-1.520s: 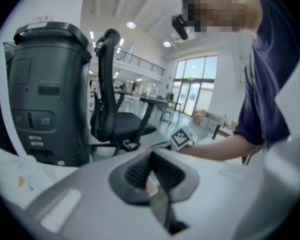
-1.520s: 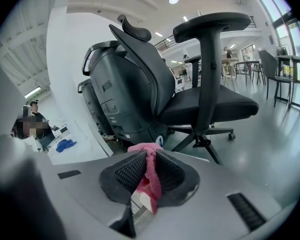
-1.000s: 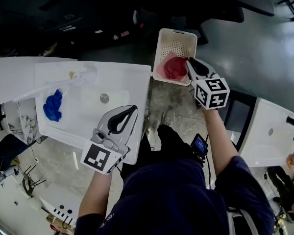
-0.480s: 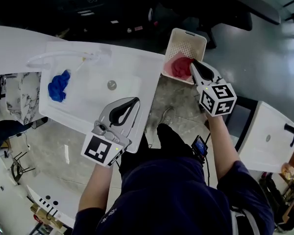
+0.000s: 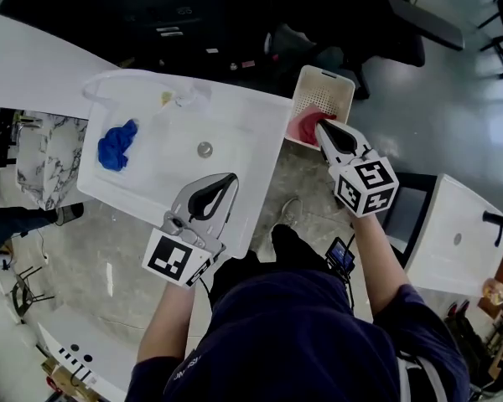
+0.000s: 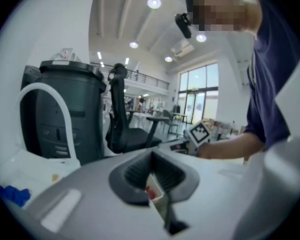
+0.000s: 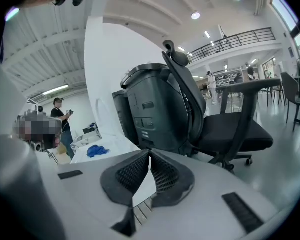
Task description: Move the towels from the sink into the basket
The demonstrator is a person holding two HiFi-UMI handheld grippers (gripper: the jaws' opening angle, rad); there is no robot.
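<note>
A blue towel (image 5: 117, 145) lies crumpled at the left end of the white sink (image 5: 172, 187); it also shows as the blue towel (image 7: 96, 150) and the blue towel (image 6: 10, 194). A red towel (image 5: 300, 129) lies in the cream basket (image 5: 329, 86) on the floor to the right of the sink. My right gripper (image 5: 318, 126) hangs at the basket's near edge, just over the red towel; its jaws have just closed a little further and stand shut with nothing between them (image 7: 149, 151). My left gripper (image 5: 233, 177) is shut and empty over the sink's right half (image 6: 151, 155).
A white faucet (image 5: 142, 86) arches over the sink's far left corner, and the drain (image 5: 204, 149) is mid-basin. A dark bin (image 7: 155, 109) and an office chair (image 7: 225, 124) stand beyond. Another white sink (image 5: 457, 233) is at the right, a marble surface (image 5: 46, 162) at the left.
My right gripper has lifted and drawn back from over the red towel to the basket's near edge. My left gripper has moved farther in over the sink. Both towels lie as before.
</note>
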